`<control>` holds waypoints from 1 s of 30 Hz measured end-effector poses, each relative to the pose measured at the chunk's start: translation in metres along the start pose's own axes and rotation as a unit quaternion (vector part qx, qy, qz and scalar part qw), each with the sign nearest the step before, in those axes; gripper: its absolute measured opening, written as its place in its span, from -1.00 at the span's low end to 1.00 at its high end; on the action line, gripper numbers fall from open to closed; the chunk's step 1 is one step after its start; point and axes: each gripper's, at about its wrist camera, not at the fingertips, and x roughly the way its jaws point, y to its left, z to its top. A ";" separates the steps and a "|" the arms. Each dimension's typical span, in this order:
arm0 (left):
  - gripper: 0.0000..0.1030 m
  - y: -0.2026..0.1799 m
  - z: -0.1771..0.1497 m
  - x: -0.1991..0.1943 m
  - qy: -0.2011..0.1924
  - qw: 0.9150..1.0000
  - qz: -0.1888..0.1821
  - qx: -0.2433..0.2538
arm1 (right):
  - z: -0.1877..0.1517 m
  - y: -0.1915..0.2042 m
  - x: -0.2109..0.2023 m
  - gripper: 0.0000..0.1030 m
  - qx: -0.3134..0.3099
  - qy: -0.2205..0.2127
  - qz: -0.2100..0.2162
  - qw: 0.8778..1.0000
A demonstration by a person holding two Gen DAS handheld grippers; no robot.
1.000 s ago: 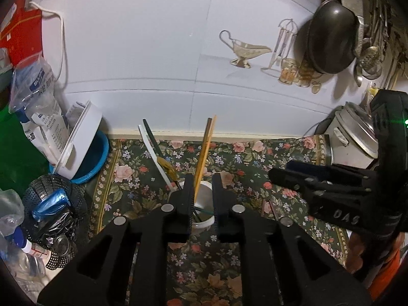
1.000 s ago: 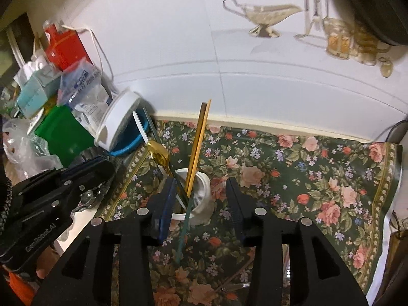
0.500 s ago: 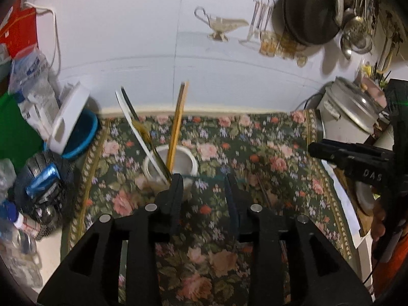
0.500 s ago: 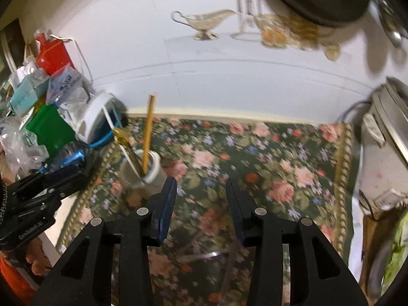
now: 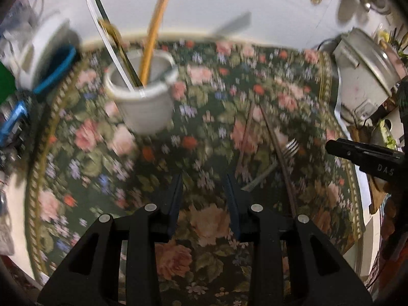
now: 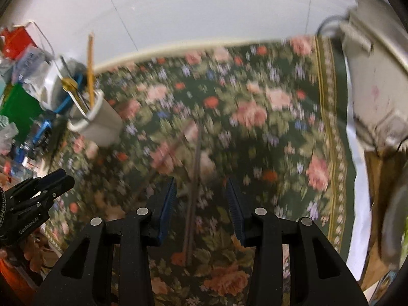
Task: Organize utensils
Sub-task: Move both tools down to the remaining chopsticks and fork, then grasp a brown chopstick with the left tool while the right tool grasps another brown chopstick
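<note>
Blurring from motion smears much of both views, softening the floral cloth (image 5: pixel 209 224) and hiding utensil detail. Left gripper (image 5: pixel 202 196): jaws apart, empty, above the cloth, short of the white cup (image 5: pixel 145 102) of upright utensils. Right gripper (image 6: pixel 200 199): jaws apart, straddling a dark chopstick (image 6: pixel 193 178) without pinching it. Right of the cup: crossed chopsticks, a fork (image 5: pixel 290 148), a grey cooker (image 5: pixel 364 76); white wall behind.

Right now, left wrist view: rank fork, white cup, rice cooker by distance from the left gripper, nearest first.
1. Fork: on the cloth, just right of the left gripper.
2. White cup: upper left, holding utensils.
3. Rice cooker: far right, off the cloth's edge.
</note>
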 end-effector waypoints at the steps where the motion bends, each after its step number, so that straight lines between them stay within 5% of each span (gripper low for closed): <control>1: -0.36 -0.001 -0.003 0.006 0.008 1.000 -0.003 -0.002 | -0.004 -0.001 0.005 -0.29 0.003 0.007 0.001 1.000; 10: -0.36 -0.017 -0.017 0.053 0.065 0.997 -0.032 -0.005 | -0.023 -0.005 0.063 -0.32 0.026 0.067 0.027 0.997; 15: -0.36 -0.024 -0.015 0.062 0.065 0.997 -0.038 0.011 | -0.027 -0.002 0.081 -0.69 0.022 0.085 0.026 0.996; 30: -0.52 -0.035 0.001 0.075 0.070 0.994 -0.066 0.043 | -0.021 0.009 0.082 -0.82 0.014 0.072 0.008 0.997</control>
